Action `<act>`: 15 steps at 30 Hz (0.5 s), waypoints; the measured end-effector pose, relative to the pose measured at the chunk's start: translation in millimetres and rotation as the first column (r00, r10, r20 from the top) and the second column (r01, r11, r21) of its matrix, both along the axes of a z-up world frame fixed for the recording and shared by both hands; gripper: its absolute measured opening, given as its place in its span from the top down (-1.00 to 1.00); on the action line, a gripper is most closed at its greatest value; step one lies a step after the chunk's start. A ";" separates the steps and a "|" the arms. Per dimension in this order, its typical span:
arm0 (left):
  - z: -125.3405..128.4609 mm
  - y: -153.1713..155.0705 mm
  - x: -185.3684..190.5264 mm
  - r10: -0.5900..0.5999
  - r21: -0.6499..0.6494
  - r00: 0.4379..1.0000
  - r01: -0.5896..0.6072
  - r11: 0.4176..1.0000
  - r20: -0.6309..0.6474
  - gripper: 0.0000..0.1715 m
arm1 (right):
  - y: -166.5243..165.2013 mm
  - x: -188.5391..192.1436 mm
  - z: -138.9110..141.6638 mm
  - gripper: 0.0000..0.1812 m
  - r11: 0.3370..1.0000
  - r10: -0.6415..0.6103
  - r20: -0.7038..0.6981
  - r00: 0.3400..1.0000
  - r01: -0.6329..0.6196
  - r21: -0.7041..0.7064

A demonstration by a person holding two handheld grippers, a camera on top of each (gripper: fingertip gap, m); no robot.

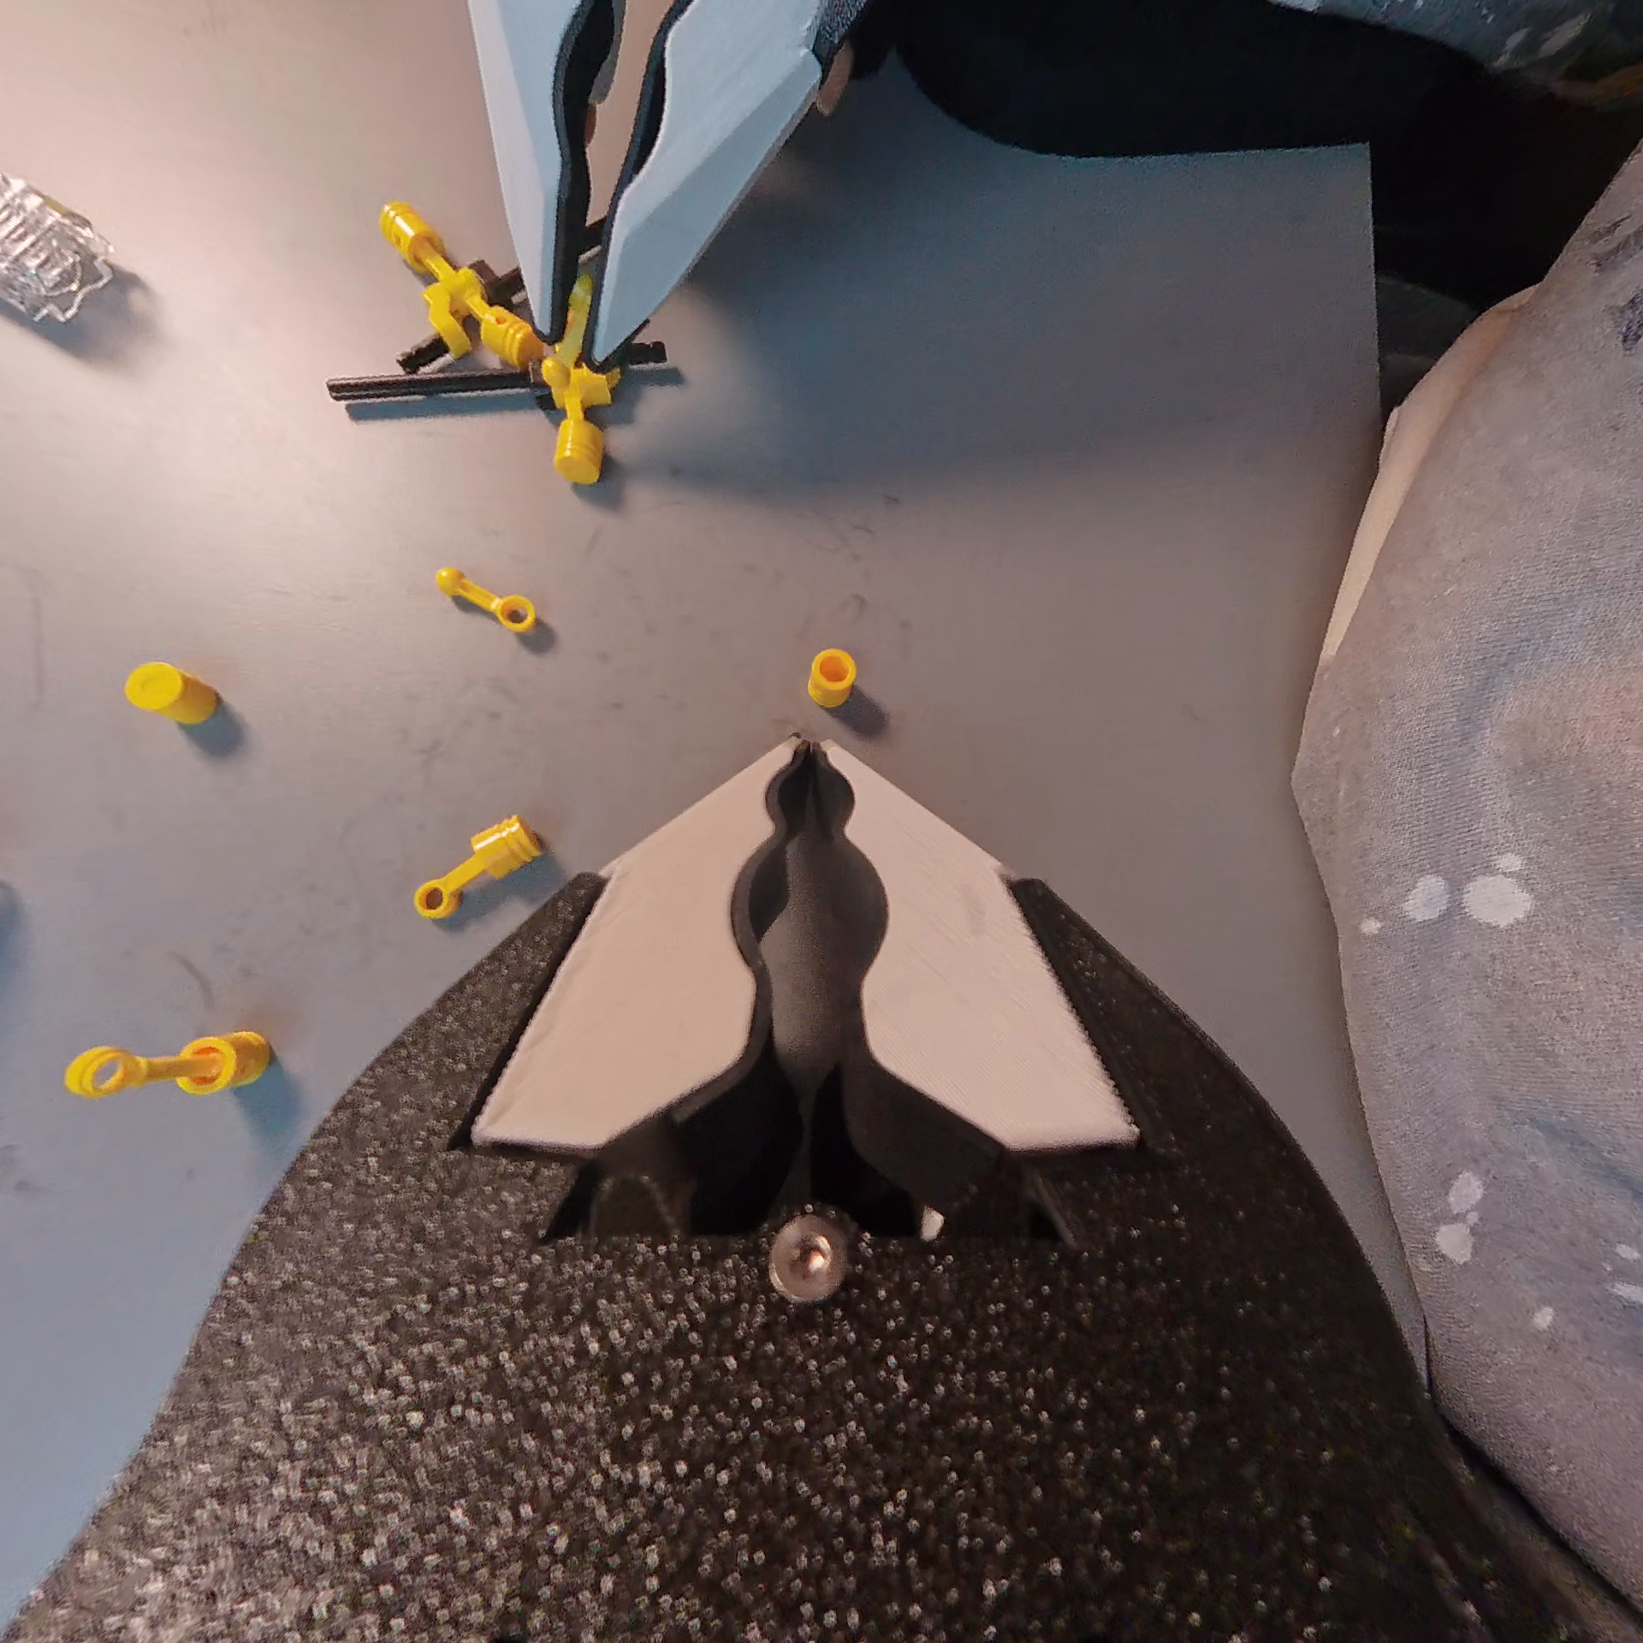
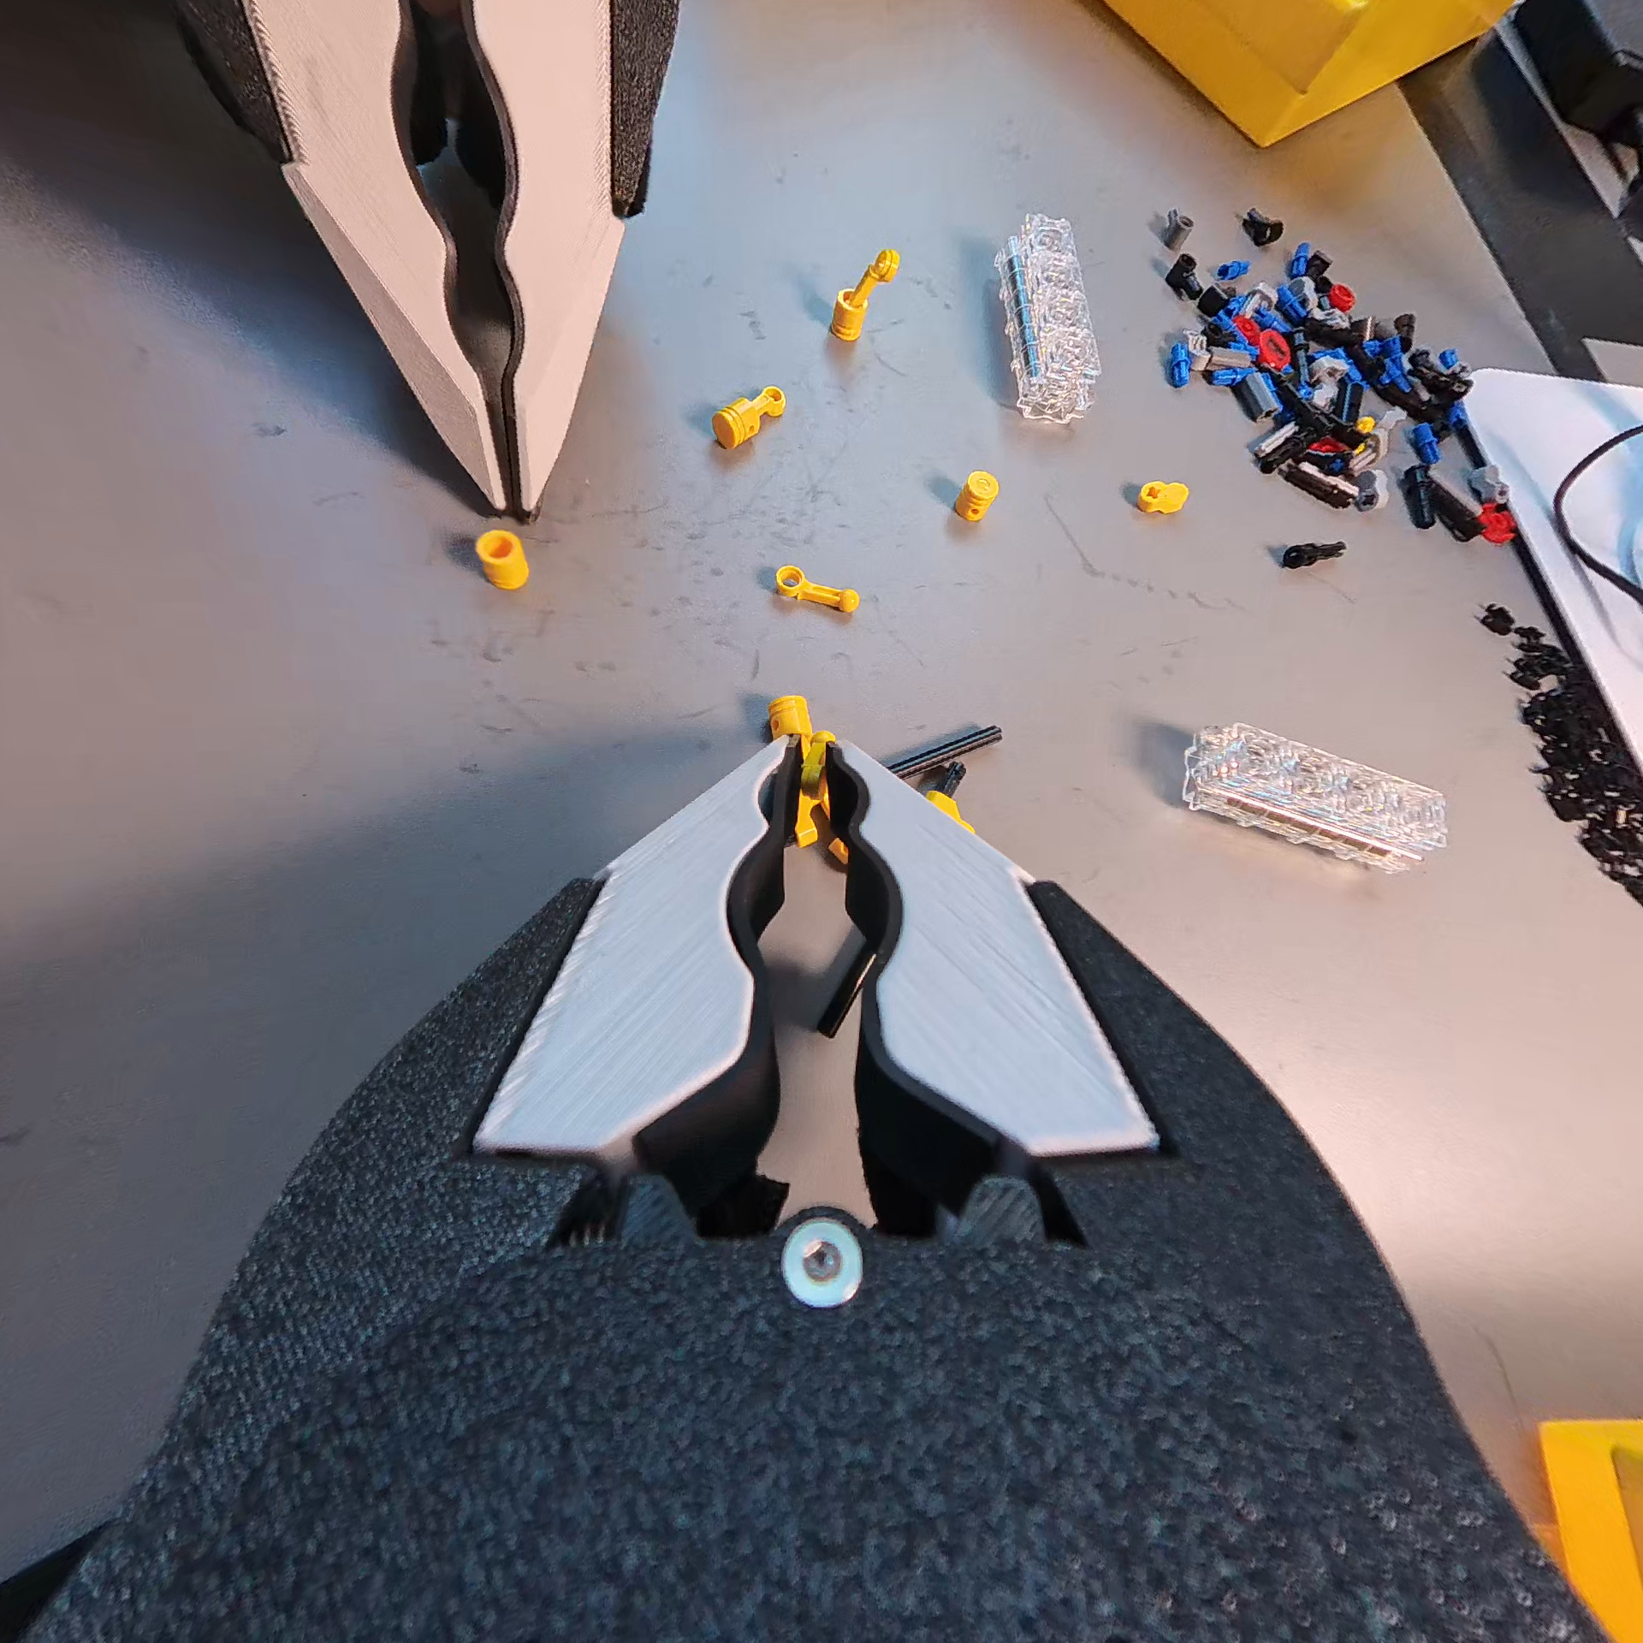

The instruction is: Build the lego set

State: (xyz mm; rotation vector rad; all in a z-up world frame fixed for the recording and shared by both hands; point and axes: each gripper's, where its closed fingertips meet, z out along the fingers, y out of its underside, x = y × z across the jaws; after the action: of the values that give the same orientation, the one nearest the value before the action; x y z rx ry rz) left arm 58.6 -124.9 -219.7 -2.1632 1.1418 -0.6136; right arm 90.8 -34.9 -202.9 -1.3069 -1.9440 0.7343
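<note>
My right gripper [image 2: 807, 756] is shut on a yellow piston-and-crank assembly [image 2: 811, 782] strung on black axles [image 2: 947, 749], low on the grey table. The left wrist view shows it from the far side [image 1: 573, 351], with the assembly's pistons [image 1: 578, 449] sticking out below the tips. My left gripper [image 1: 805, 742] is shut and empty, its tips just short of a small yellow bush [image 1: 833, 677]. In the right wrist view the left gripper [image 2: 514, 511] stands at the upper left beside that bush [image 2: 502, 558].
Loose yellow pistons [image 2: 747, 418] and a connecting rod [image 2: 816, 589] lie between the grippers. Two clear blocks [image 2: 1047, 316] [image 2: 1314, 796], a pile of blue, black and red pins [image 2: 1325, 391], a yellow box [image 2: 1289, 53] and a white board [image 2: 1565, 498] are to the right. A person's grey clothing [image 1: 1494, 800] borders the table. One gripper's finger ends stand about 10 centimeters off the other's.
</note>
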 end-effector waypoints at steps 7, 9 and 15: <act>4.9 -0.7 2.3 -0.015 0.018 1.000 0.014 1.000 0.019 0.92 | 0.0 0.1 0.5 0.94 1.000 0.000 -0.003 1.000 0.000 -0.004; 4.8 -0.1 5.3 -0.032 0.022 0.999 0.031 0.999 0.030 0.86 | -1.4 0.8 2.4 0.95 1.000 0.010 -0.010 1.000 -0.010 -0.013; 4.1 11.2 15.8 -0.075 0.056 0.997 0.073 0.996 0.024 0.92 | -21.4 2.8 17.8 0.95 0.991 0.100 -0.065 0.993 -0.106 -0.087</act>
State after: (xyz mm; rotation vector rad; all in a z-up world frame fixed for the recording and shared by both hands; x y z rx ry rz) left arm 74.4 -113.7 -215.6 -2.0683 1.2154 -0.6339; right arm 93.6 -56.3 -185.2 -1.2298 -1.9607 0.9123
